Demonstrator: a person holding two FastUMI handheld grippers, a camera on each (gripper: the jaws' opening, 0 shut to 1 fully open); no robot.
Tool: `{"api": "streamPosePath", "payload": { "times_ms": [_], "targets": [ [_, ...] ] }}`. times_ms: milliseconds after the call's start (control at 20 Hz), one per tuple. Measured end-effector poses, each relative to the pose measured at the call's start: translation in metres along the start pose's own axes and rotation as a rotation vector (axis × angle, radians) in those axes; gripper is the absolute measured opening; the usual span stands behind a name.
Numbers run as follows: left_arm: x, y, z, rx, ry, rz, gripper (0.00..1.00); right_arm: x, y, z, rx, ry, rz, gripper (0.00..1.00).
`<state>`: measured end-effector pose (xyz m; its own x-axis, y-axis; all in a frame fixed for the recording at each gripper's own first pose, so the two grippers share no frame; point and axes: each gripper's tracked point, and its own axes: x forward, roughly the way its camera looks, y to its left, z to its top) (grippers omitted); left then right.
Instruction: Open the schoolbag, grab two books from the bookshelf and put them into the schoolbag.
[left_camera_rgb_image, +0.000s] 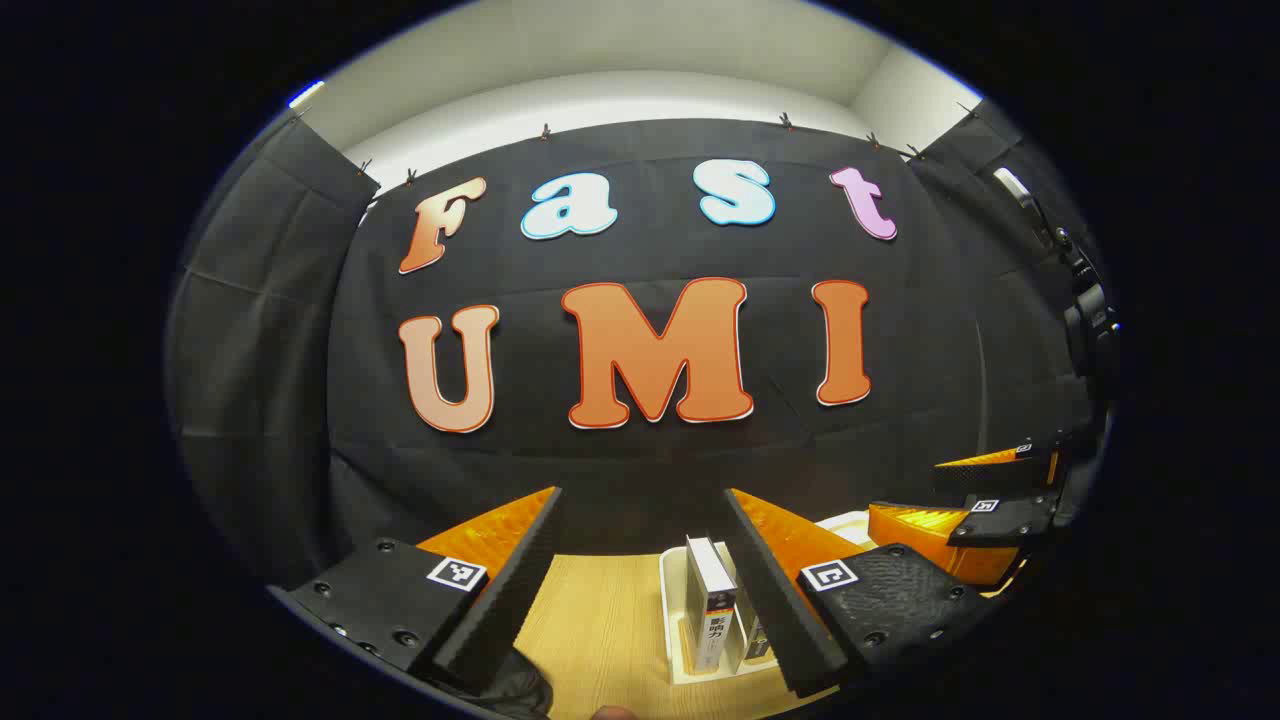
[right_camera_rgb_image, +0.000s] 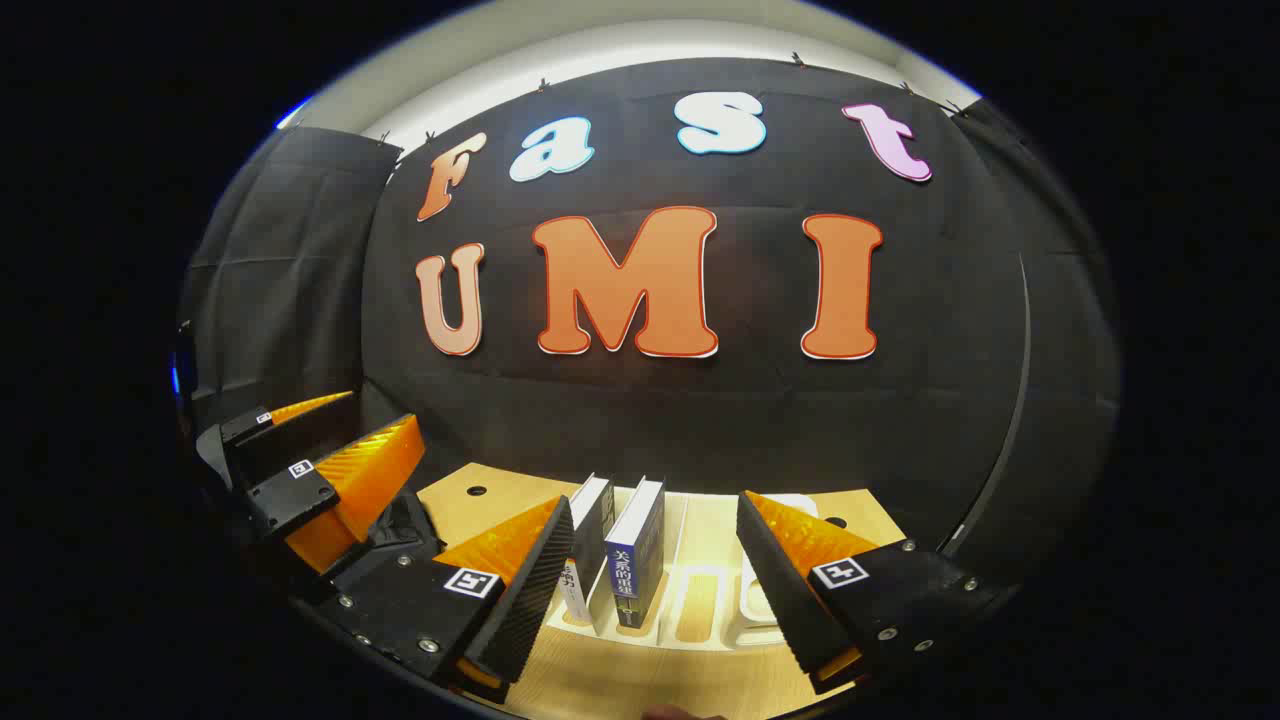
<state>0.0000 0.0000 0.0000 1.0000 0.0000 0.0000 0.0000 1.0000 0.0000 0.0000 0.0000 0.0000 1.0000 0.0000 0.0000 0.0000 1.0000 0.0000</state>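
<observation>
Broadly, a pale wood-grain tabletop (right_camera_rgb_image: 560, 690) runs up to the black cloth wall, and on it, set against that wall, sits a low white slotted plastic bookshelf (right_camera_rgb_image: 700, 610) holding upright books. The schoolbag cannot be made out with certainty; a dark rounded shape at the bottom edge of the left gripper view may be part of it, so whether it is open is not readable.

Two books stand side by side in the left slots of the rack: a dark blue hardback with a white page block (right_camera_rgb_image: 637, 550) and, touching its left side, a white-spined book (right_camera_rgb_image: 588, 545). Their long axes stand vertical, spines facing the hand-held grippers, covers parallel to the finger faces.

The right hand-held gripper (right_camera_rgb_image: 655, 580) has its fingers spread wide, and both books lie straight ahead in the gap, nearer its left finger. This looks like the nearer tool for the first grab. The left hand-held gripper (left_camera_rgb_image: 640, 590) is also spread; from it a white-spined book (left_camera_rgb_image: 710, 600) sits ahead and hard against its right finger, so it would need to shift rightward.

Open slots to the right of the blue book give room for a finger; on the left, the other gripper's fingers crowd close.
</observation>
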Motion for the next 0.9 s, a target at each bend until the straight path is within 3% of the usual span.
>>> {"api": "streamPosePath", "payload": {
  "times_ms": [900],
  "targets": [
    [0.017,0.005,0.0,-0.014,0.0,-0.017,1.0,0.012,-0.005,0.007,-0.02,-0.012,-0.024,0.98]
  ]
}}
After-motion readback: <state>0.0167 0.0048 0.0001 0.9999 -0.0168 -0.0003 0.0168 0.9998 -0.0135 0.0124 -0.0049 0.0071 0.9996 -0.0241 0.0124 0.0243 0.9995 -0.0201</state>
